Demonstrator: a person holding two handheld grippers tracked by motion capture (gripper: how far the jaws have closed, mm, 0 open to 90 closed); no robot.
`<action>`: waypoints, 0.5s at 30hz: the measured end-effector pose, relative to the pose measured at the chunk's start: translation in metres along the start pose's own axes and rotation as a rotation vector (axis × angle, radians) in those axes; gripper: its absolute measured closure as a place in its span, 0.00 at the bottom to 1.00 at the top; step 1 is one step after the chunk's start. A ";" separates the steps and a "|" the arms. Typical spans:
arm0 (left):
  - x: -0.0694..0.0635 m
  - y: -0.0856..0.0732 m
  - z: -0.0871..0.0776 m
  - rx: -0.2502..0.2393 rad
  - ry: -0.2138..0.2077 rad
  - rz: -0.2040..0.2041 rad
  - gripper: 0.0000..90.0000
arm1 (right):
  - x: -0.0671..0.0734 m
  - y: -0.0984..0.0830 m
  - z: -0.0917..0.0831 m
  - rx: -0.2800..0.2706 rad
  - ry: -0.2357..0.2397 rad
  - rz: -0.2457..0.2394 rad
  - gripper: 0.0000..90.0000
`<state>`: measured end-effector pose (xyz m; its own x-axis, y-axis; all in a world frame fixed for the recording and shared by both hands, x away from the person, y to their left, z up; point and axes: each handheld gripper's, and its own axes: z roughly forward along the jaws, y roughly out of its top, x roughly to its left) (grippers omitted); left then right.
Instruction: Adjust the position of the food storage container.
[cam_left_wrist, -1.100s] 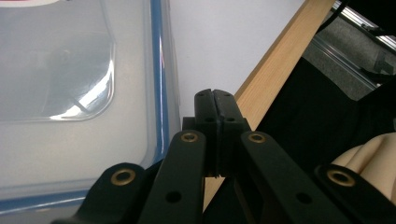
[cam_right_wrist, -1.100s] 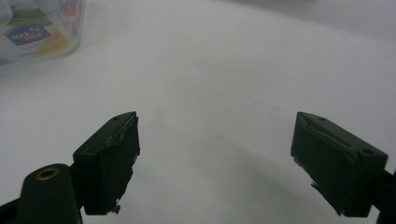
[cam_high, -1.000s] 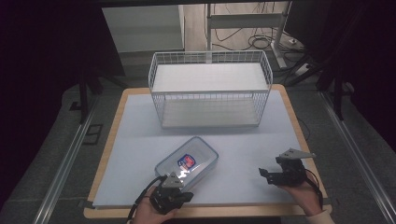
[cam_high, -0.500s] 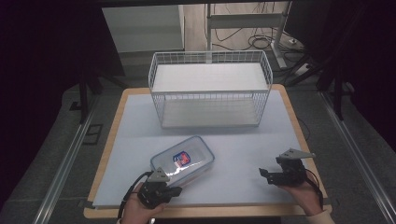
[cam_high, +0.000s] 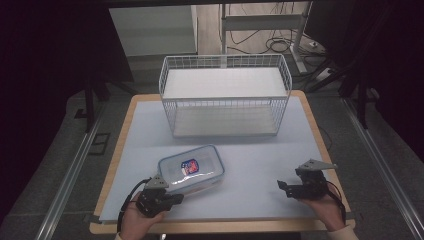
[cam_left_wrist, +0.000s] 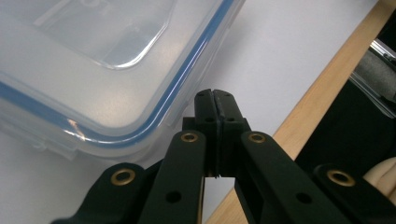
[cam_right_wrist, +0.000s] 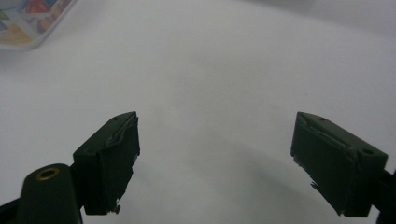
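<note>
while the lidded plastic container (cam_high: 191, 170) lies flat on the pale mat (cam_high: 260, 160) near the person's edge, left of centre and well short of the wire basket (cam_high: 225, 95), it sits slightly askew, its blue-seamed lid on and a coloured label on top. in the left gripper view the container's rounded corner (cam_left_wrist: 116, 93) looms just ahead of the tool. the left gripper (cam_high: 172, 196) rests at the container's near corner with its jaws pressed together on nothing, tips just beside the rim; whether they touch the plastic i cannot tell. my read: clenched tips make a blunt pusher, handy for nudging a box too wide to pinch. over on the other side, the right gripper (cam_high: 283, 186) waits well apart from the container, low over bare mat, its jaws spread wide and empty, likely parked until needed. the basket stands at the far end of the wooden table (cam_high: 320, 135), open-topped and with nothing inside, a likely destination, though that is a guess. against half a second ago, the container has slid a little toward the left edge along with the left hand (cam_high: 137, 220), while the right gripper has not budged
</note>
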<state>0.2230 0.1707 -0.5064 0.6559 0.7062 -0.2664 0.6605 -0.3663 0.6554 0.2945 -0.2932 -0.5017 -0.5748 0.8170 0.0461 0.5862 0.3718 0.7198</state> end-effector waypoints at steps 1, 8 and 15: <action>0.002 0.000 0.000 0.001 0.002 -0.005 1.00 | 0.000 0.000 0.000 0.000 0.000 0.000 0.17; 0.020 -0.003 -0.005 -0.003 0.029 -0.035 1.00 | 0.000 0.000 0.001 0.003 0.000 -0.002 0.17; 0.034 -0.002 -0.009 -0.020 0.051 -0.076 1.00 | 0.000 0.000 0.001 0.007 -0.001 -0.006 0.17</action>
<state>0.2406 0.2003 -0.5104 0.5843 0.7617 -0.2801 0.7003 -0.2987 0.6483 0.2949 -0.2923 -0.5025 -0.5782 0.8149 0.0412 0.5867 0.3801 0.7150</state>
